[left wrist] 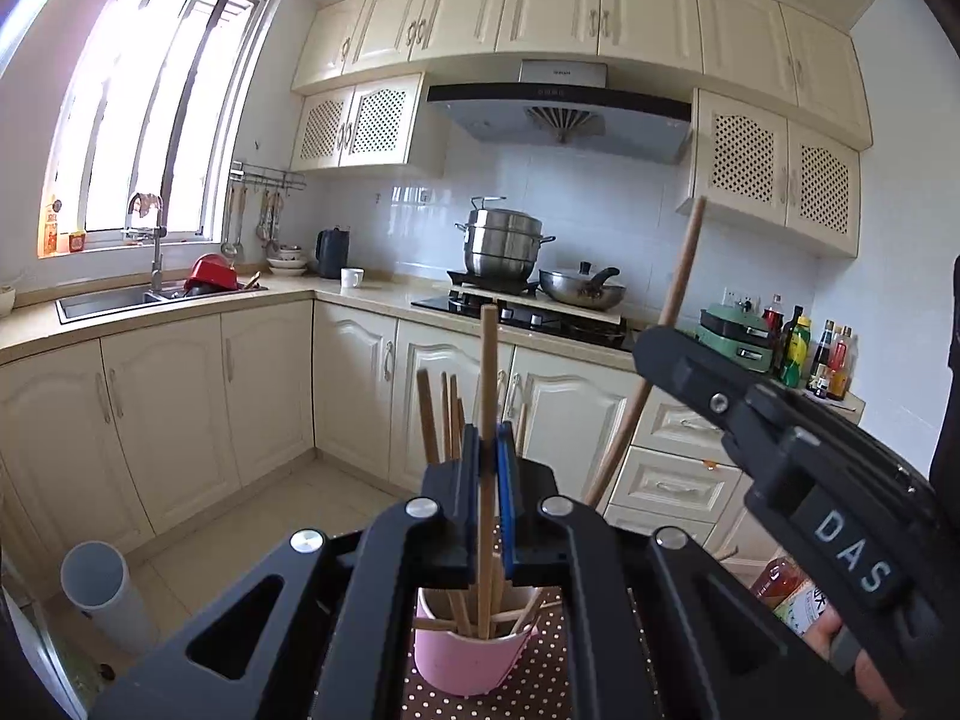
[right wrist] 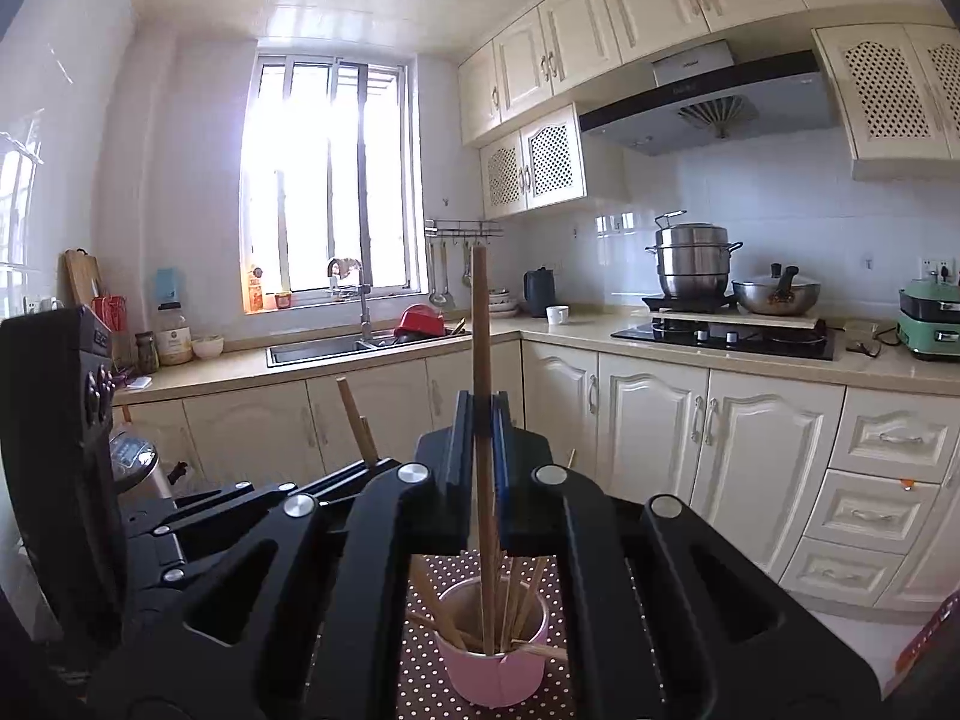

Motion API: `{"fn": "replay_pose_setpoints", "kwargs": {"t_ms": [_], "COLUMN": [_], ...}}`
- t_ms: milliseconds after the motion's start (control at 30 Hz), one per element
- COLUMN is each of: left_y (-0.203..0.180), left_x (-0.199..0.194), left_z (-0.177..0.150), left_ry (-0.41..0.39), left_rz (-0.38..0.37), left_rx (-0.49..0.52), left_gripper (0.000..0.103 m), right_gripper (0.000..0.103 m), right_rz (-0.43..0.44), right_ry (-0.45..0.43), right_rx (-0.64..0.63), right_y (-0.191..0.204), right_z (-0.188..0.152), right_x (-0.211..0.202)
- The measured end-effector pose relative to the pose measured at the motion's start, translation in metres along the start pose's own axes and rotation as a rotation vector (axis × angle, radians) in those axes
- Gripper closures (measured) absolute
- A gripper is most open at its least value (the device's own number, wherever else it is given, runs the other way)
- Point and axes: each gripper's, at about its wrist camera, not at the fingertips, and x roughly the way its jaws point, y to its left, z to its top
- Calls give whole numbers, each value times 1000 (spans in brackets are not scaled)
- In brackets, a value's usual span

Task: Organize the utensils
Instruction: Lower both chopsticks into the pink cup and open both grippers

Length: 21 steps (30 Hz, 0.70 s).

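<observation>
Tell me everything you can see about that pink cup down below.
The pink cup is a matte, plastic-looking tumbler with a pale inside, standing upright on a brown cloth with white dots. It holds a loose bundle of wooden chopsticks leaning in different directions. Each gripper, the left gripper and the right gripper, is shut on a longer wooden stick whose lower end reaches into the cup.

both tools clamped shut, left tool [left wrist: 489,450] beside right tool [right wrist: 483,420]
</observation>
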Motion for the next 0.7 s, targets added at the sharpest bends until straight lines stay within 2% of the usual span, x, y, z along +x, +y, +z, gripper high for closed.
{"fn": "replay_pose_setpoints", "kwargs": {"t_ms": [233, 367, 633, 700], "left_y": [3, 4, 9, 11], "left_x": [0, 1, 1, 2], "left_z": [-11, -13, -16, -16], "left_ry": [25, 41, 69, 82], "left_rz": [-1, -1, 4, 7], "left_rx": [1, 10, 2, 4], "left_gripper": [97, 97, 97, 93], "right_gripper": [97, 97, 97, 97], "right_rz": [3, 5, 21, 23], "right_ry": [-22, -19, 29, 51], "right_rx": [-14, -44, -59, -52], "right_y": [0, 5, 8, 7], "right_z": [4, -5, -19, -24], "right_x": [0, 2, 5, 6]}}
